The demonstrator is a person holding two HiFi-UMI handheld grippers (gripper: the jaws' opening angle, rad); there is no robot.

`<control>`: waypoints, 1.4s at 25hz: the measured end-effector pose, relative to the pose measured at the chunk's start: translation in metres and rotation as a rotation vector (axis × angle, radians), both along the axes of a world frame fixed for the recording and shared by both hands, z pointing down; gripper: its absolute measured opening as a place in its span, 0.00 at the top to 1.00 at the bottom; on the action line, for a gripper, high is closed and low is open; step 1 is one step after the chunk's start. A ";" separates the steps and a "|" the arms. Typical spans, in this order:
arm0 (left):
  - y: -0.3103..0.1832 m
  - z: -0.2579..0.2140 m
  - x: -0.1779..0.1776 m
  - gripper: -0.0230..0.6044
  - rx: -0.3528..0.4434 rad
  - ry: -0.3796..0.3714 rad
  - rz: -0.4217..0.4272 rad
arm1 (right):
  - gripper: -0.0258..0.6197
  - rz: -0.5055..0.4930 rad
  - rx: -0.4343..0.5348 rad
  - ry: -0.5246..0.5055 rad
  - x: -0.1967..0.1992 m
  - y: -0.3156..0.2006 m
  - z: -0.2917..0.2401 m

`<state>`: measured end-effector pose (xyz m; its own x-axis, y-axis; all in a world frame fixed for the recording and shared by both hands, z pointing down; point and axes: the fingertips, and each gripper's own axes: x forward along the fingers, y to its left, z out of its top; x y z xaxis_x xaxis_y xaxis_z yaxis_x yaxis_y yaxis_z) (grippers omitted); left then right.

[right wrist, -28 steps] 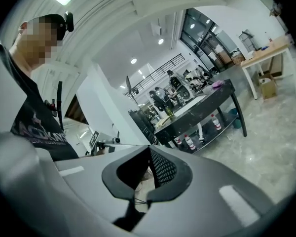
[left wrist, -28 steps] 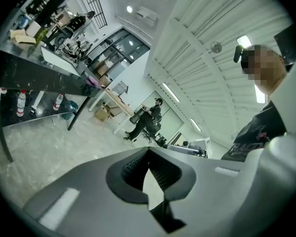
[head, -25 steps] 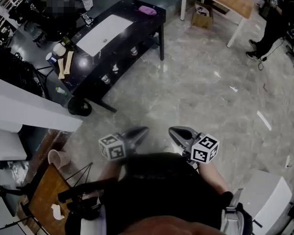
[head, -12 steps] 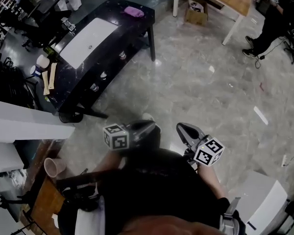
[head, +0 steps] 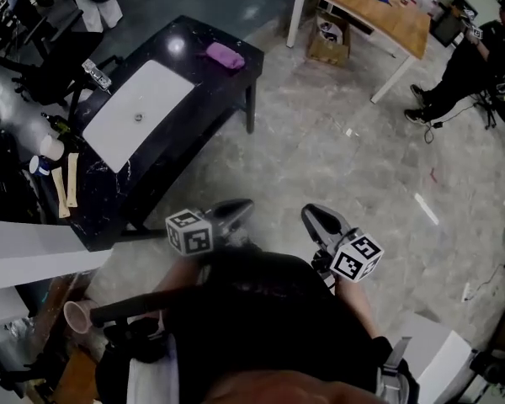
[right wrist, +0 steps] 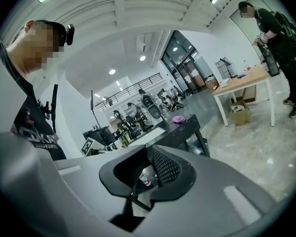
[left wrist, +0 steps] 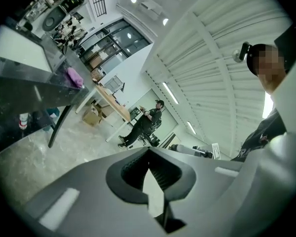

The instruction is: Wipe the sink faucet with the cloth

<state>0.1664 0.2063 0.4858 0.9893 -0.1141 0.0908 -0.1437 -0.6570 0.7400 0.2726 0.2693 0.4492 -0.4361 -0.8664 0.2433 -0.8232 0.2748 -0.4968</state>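
A black table (head: 189,99) with a white sink basin (head: 139,112) stands on the floor up left in the head view. A small chrome faucet (head: 96,73) sits at the basin's far edge. A purple cloth (head: 225,55) lies on the table's right end and also shows as the cloth (left wrist: 74,76) and the cloth (right wrist: 178,118). Both grippers are held close to my body, well short of the table. My left gripper (head: 238,209) is shut and empty, as the left gripper (left wrist: 149,152) shows. My right gripper (head: 313,215) is opening, a narrow gap in the right gripper (right wrist: 148,154), nothing between its fingers.
A wooden desk (head: 379,7) with a cardboard box (head: 328,42) under it stands at the back. A person in black (head: 475,57) sits at the far right. Cups and wooden sticks (head: 66,179) lie on the table's left end. A paper cup (head: 76,316) is at lower left.
The sink table has come nearer and shifted down-left in the head view as the person walks. Both grippers have stayed in front of the body.
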 end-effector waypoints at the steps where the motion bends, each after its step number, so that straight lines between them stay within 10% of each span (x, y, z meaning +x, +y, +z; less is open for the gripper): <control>1: -0.018 -0.002 -0.003 0.96 0.010 0.002 -0.019 | 0.87 -0.014 0.003 0.011 -0.002 -0.020 -0.002; 18: -0.140 0.012 -0.160 0.96 -0.001 -0.032 -0.649 | 0.76 -0.186 -0.051 0.221 0.004 -0.350 0.019; 27: -0.207 -0.002 -0.200 0.96 -0.012 -0.086 -1.028 | 0.66 -0.271 -0.283 0.506 0.020 -0.580 0.098; 35: -0.256 0.000 -0.198 0.96 -0.038 -0.113 -1.131 | 0.57 -0.378 -0.519 0.569 0.014 -0.644 0.181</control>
